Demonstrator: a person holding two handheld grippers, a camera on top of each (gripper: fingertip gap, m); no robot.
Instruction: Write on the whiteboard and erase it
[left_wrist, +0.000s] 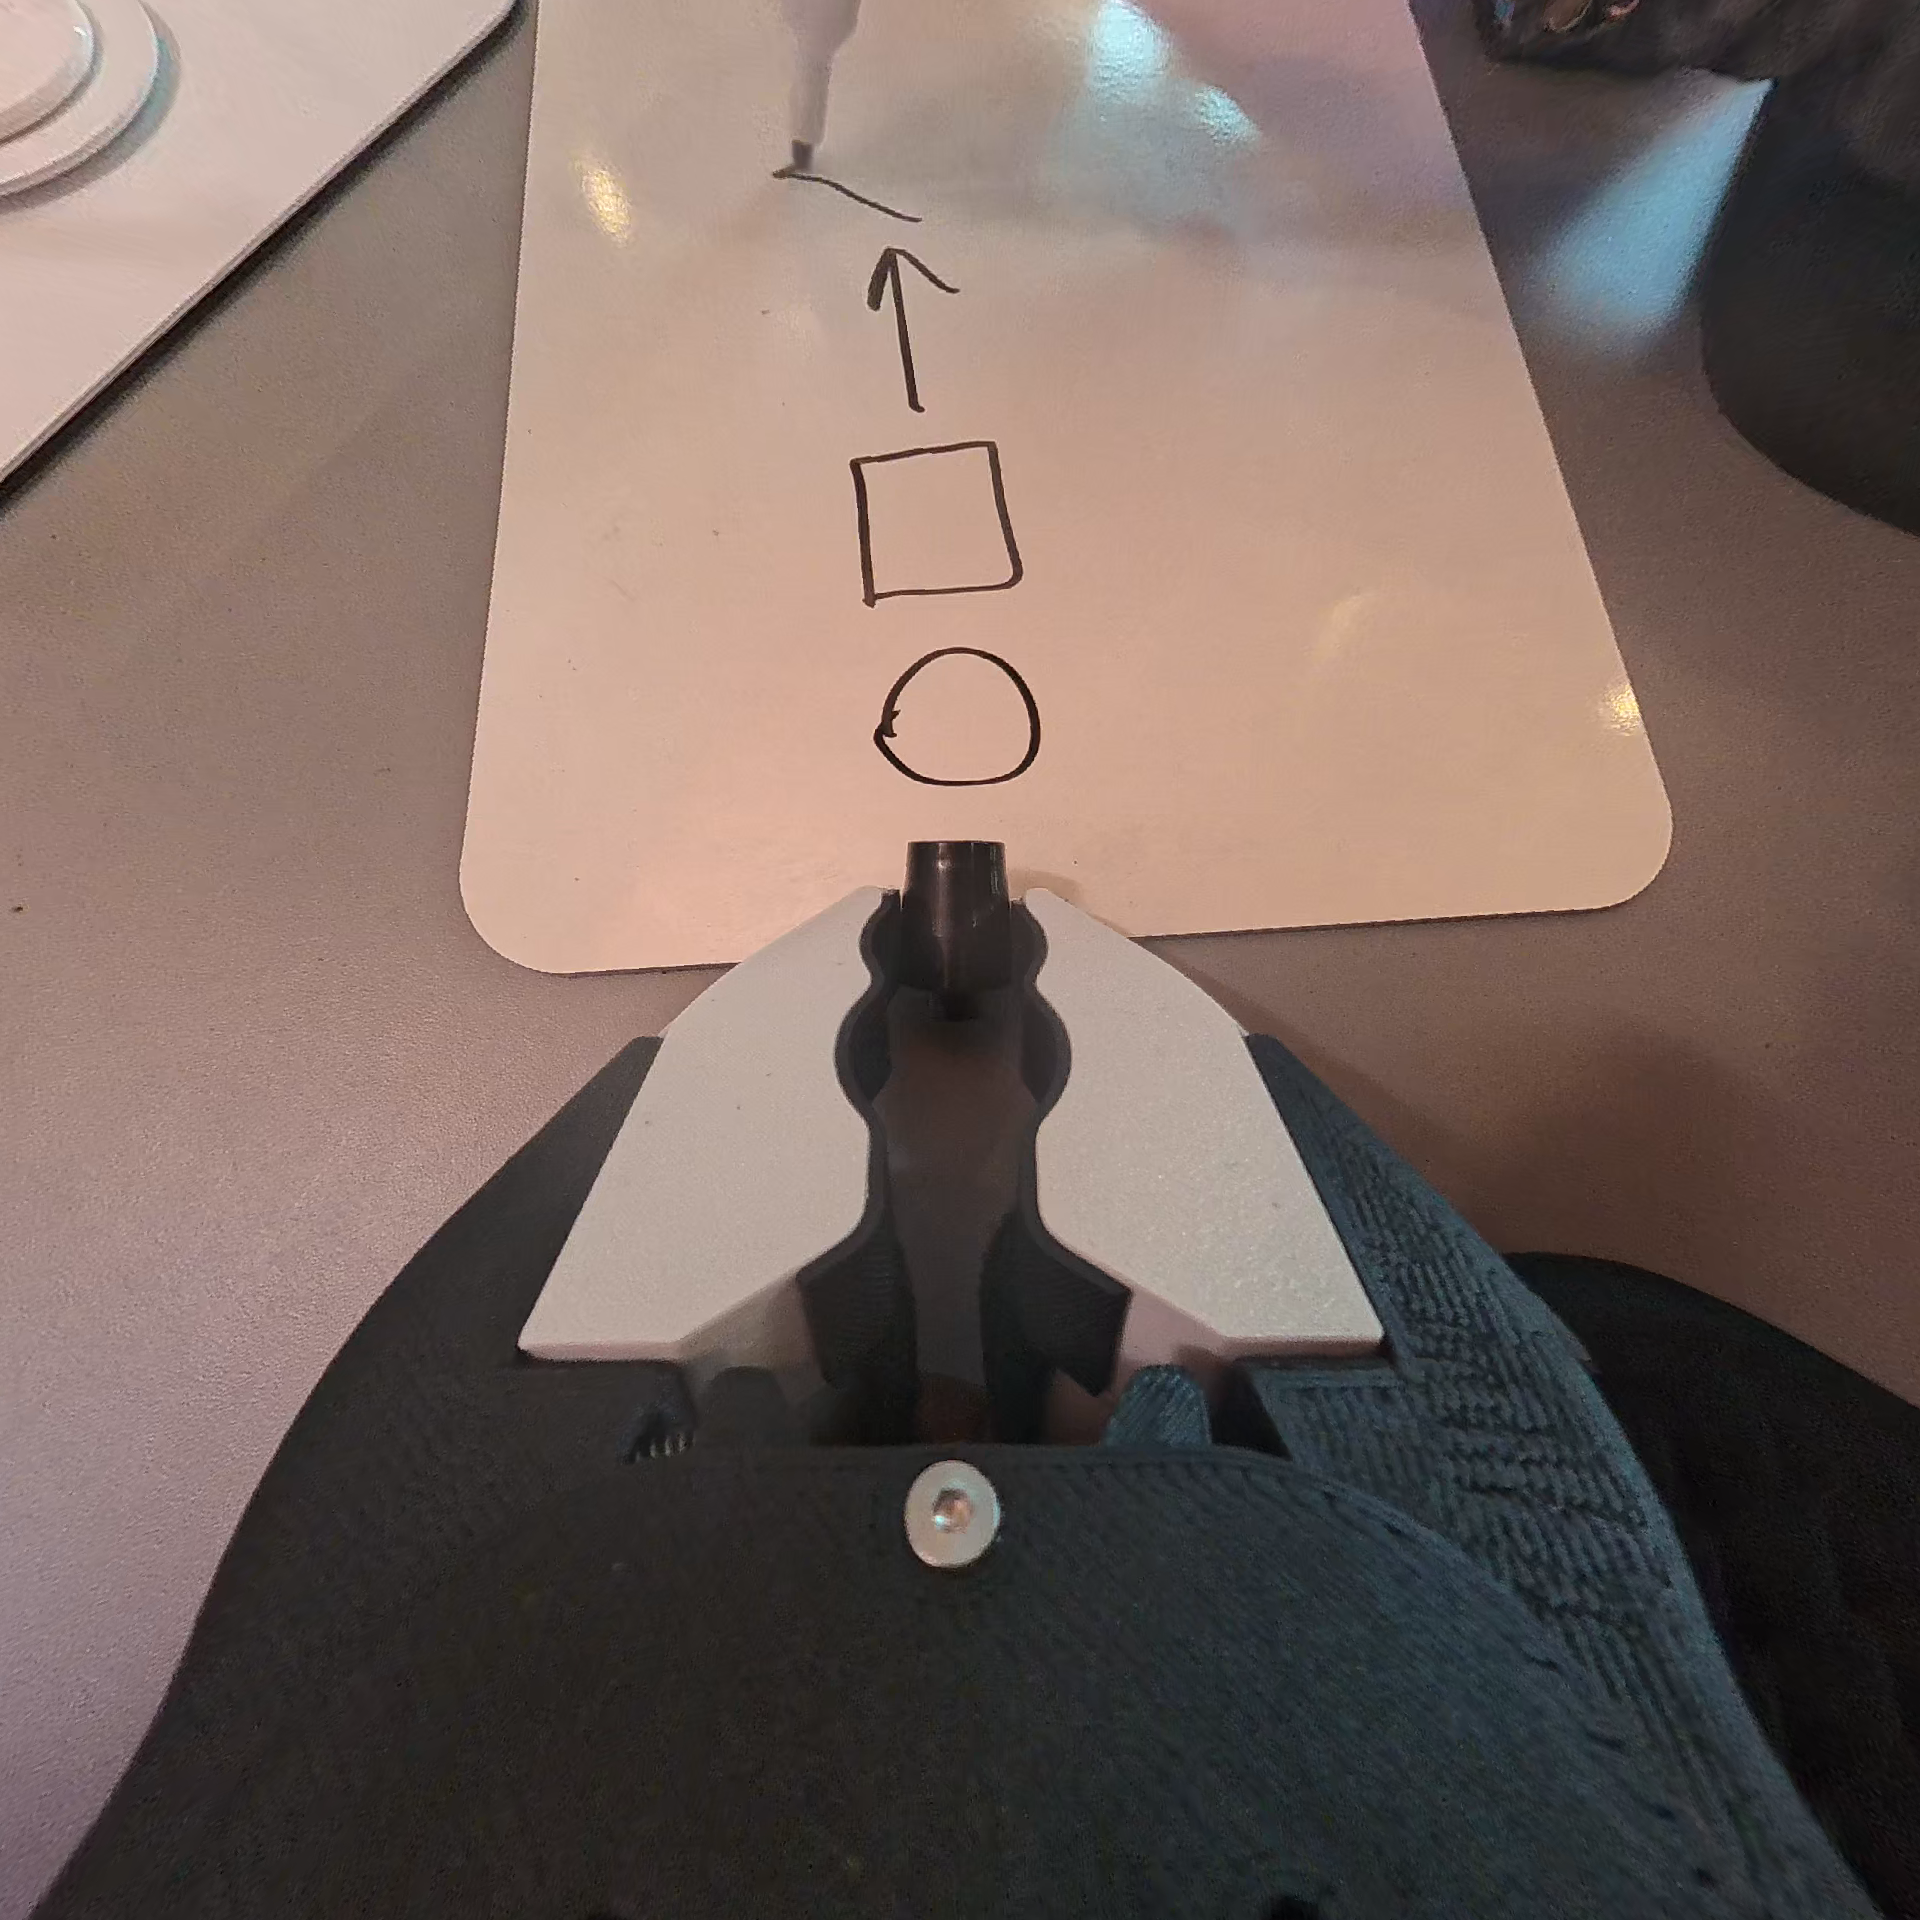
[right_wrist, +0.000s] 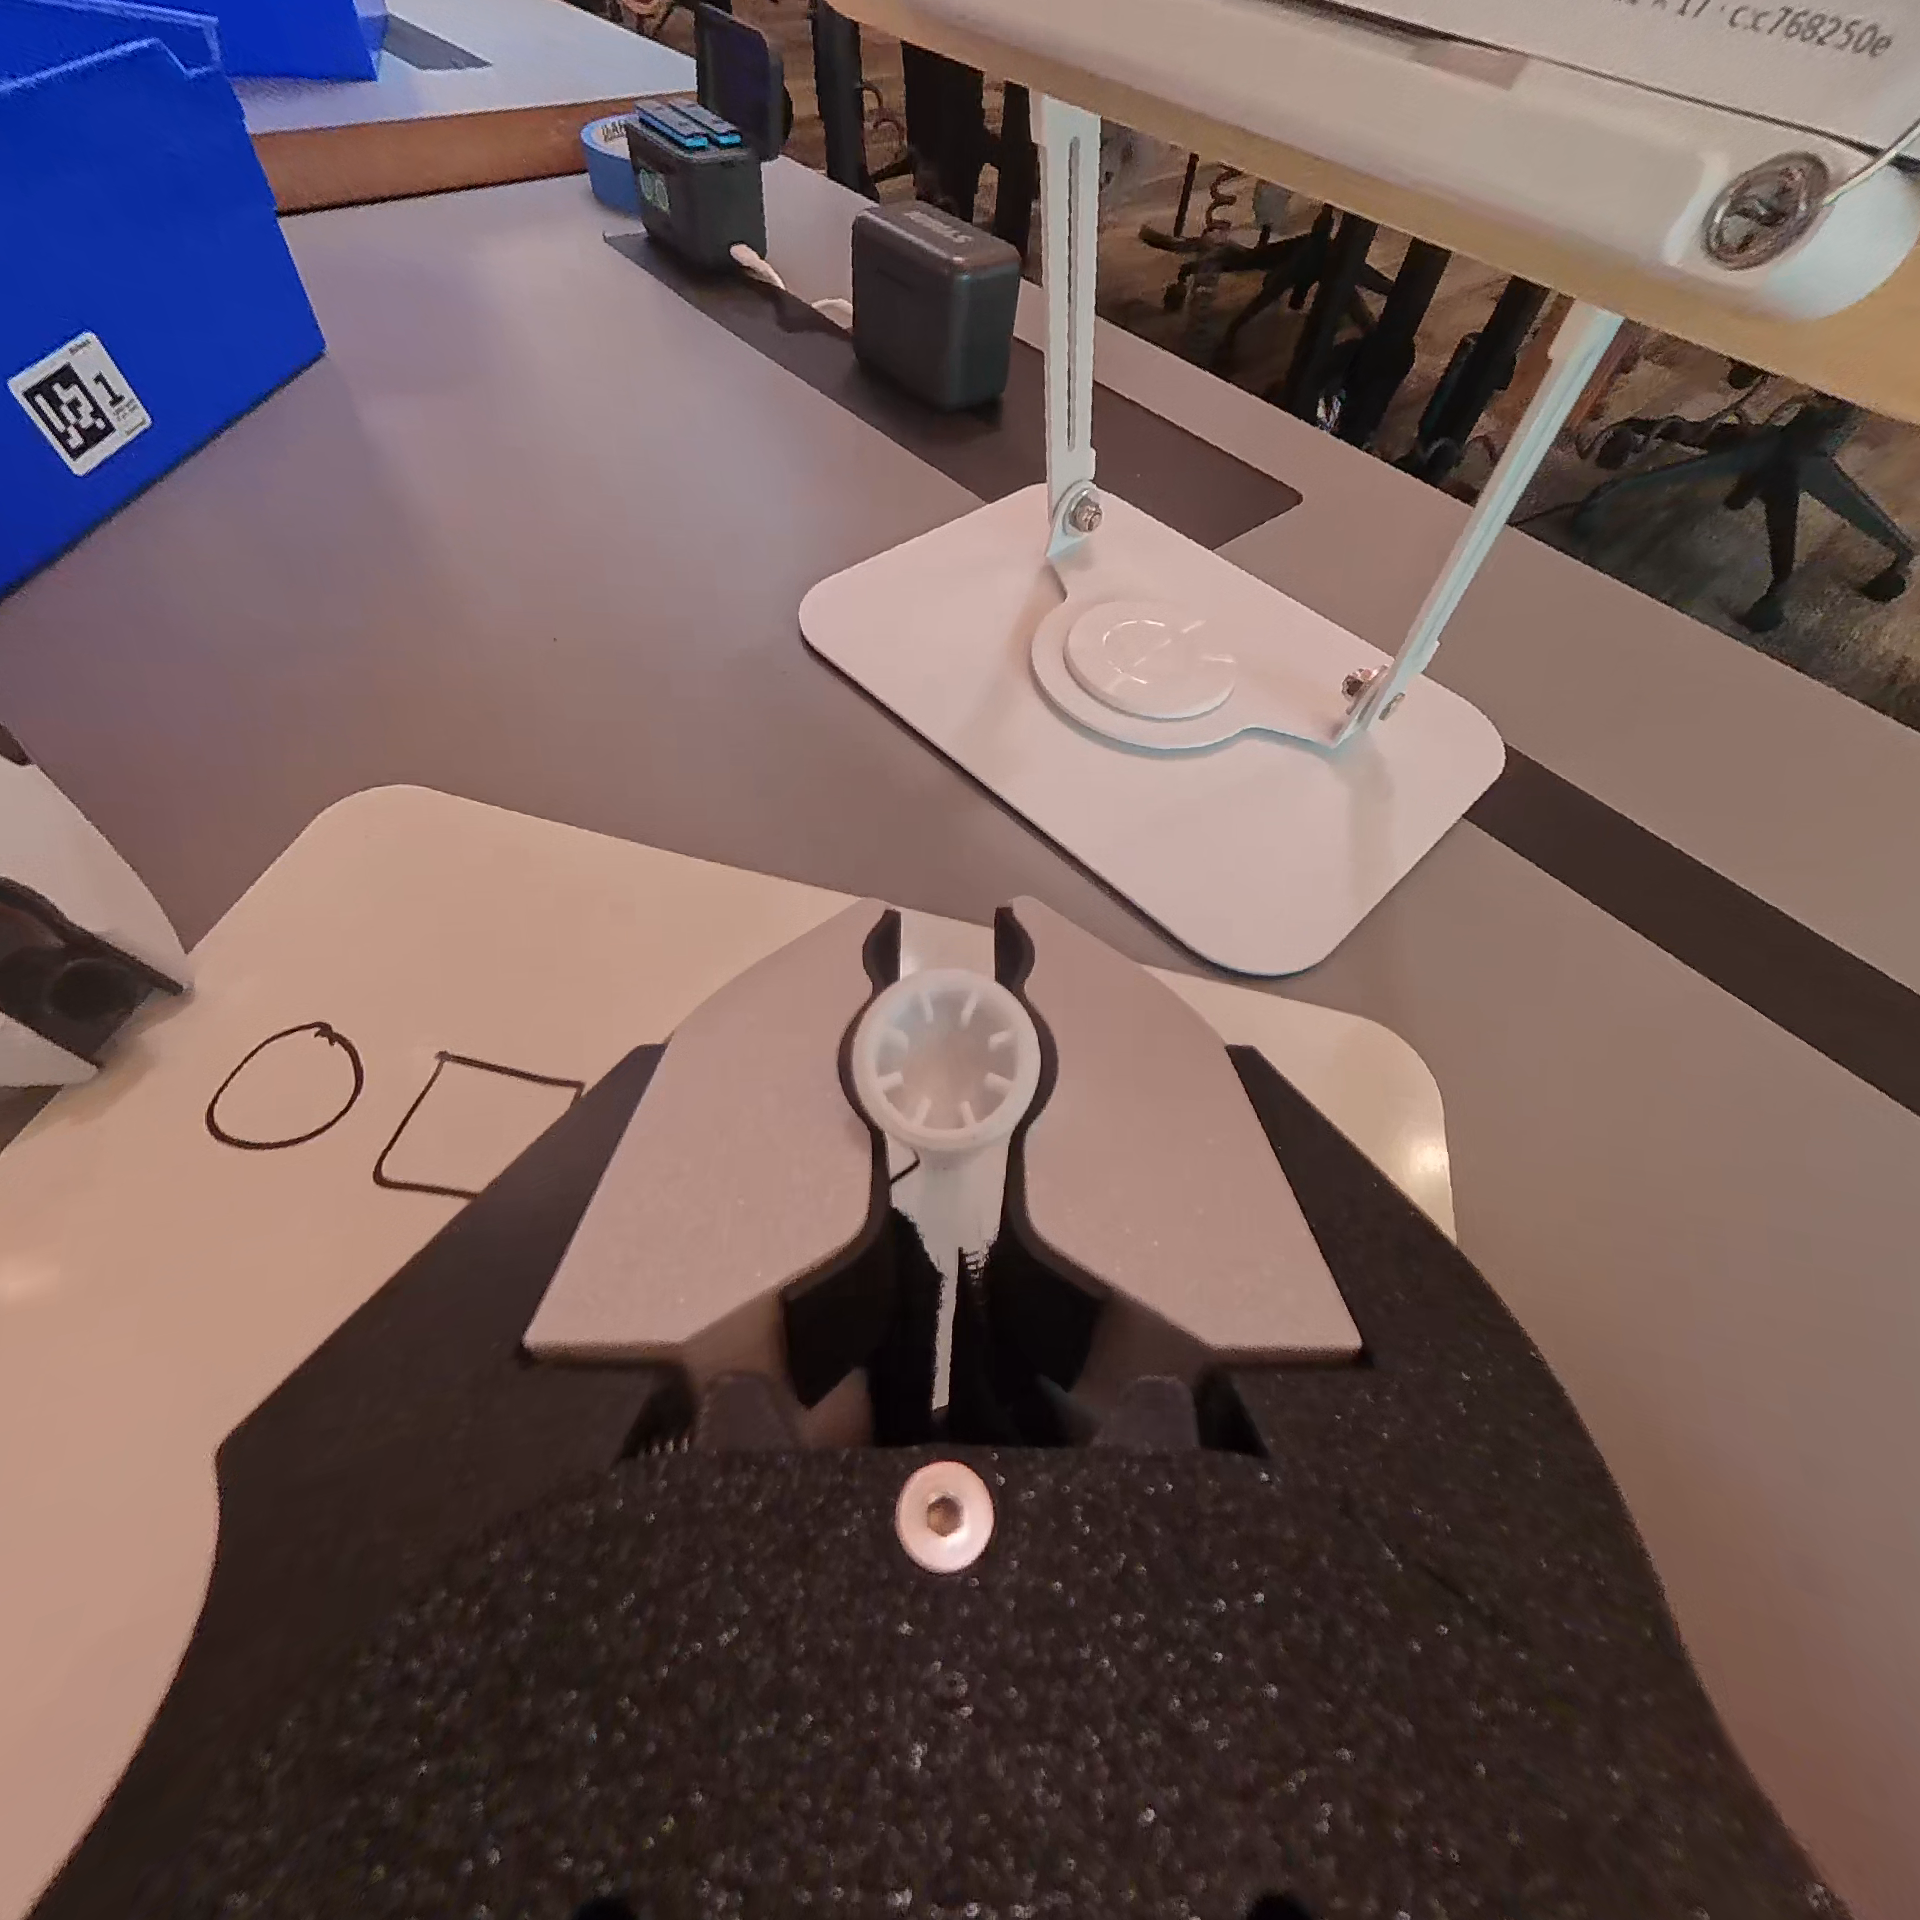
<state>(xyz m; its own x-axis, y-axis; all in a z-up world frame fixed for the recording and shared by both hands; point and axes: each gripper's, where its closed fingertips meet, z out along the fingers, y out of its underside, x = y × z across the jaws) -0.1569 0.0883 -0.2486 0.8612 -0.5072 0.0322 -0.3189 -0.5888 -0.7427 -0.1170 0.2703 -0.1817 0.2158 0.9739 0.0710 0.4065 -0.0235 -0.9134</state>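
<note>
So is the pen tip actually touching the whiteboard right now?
Touching. In the left wrist view the pen tip sits on the whiteboard, exactly at the end of a fresh black stroke, with no gap visible.

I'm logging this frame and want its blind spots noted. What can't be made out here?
- Marker tip and arrow: right wrist view, hidden under the right gripper.
- Marker's upper body: left wrist view, cut off by the top edge; only the tip shows.
- Marker cap: left wrist view, its lower part hidden by the left gripper.
- Whiteboard far end: cut off.
</note>
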